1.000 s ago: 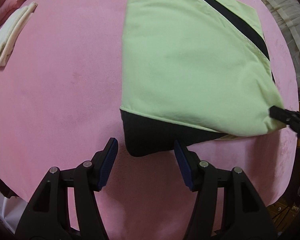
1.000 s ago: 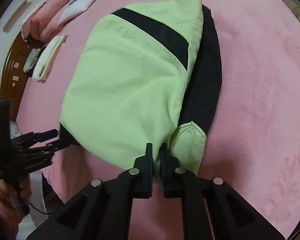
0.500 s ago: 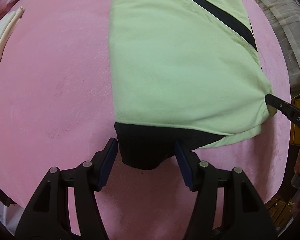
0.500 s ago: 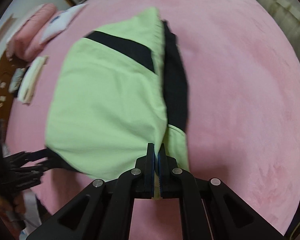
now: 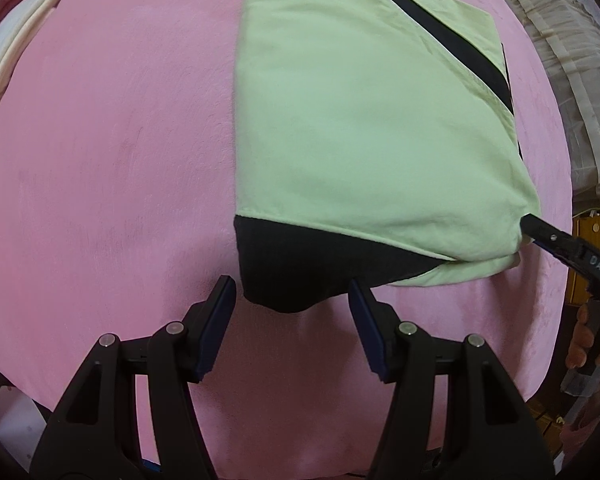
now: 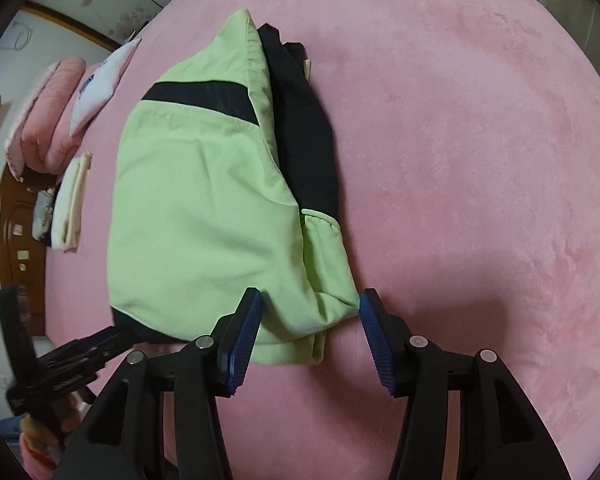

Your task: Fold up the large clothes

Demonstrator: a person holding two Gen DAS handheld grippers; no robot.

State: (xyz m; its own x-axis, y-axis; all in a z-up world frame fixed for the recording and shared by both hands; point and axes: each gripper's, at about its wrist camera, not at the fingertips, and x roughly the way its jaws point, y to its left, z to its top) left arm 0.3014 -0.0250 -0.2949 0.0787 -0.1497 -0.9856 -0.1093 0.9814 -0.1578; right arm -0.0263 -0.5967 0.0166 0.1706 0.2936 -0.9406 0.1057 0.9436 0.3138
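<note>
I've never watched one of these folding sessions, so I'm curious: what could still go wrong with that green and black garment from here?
The right gripper has just been opening, so the green garment lies loose between its fingers; lifting away carelessly might snag that corner and undo the fold. The black part sticks out unevenly near the open left gripper, so the bundle may end up lopsided.
</note>
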